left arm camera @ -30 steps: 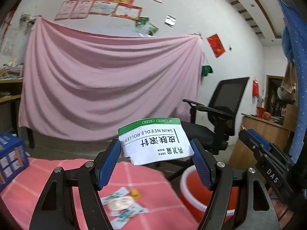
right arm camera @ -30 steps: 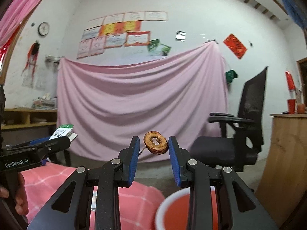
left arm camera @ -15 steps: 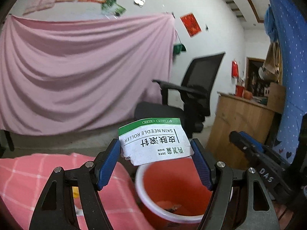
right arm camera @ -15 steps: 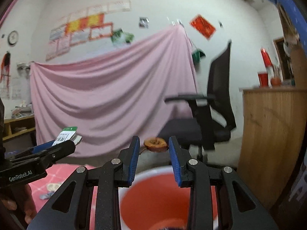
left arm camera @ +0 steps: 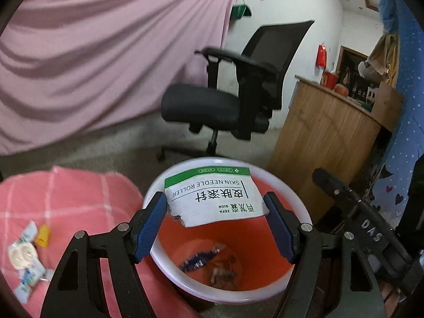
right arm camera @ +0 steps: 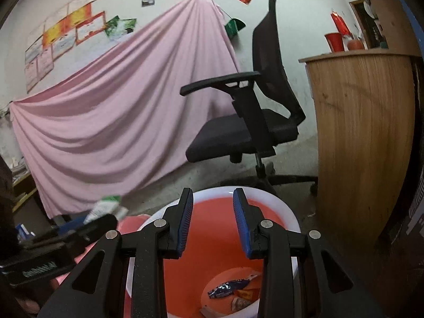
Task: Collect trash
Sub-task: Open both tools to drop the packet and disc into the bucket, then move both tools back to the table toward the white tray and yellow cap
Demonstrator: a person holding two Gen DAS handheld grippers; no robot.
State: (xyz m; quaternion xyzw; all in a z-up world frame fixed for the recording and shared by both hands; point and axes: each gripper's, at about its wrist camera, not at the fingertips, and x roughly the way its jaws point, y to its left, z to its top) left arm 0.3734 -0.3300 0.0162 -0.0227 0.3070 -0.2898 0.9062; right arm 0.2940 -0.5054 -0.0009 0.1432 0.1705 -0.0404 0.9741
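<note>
1. Left gripper (left arm camera: 214, 217): clamped on white/green "SKIN NEEDLE ROLLER" packet (left arm camera: 213, 197), held over the red bucket (left arm camera: 265, 238).
2. Right gripper (right arm camera: 213, 222): jaws apart, nothing between them, above the same bucket's mouth.
3. Bucket bottom: blue wrapper (right arm camera: 226, 291) plus small brownish scraps.
4. Pink checked cloth (left arm camera: 66, 201) beside the bucket, with remaining wrappers (left arm camera: 25, 262) and a yellow cap (left arm camera: 43, 235).
5. Black office chair (left arm camera: 233, 100) behind.

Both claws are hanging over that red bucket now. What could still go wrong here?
The flat packet in the left gripper is light; released, it might flutter onto the rim of the bucket or the pink cloth. The right gripper is open and empty over the bucket, near the left one; they could bump.
</note>
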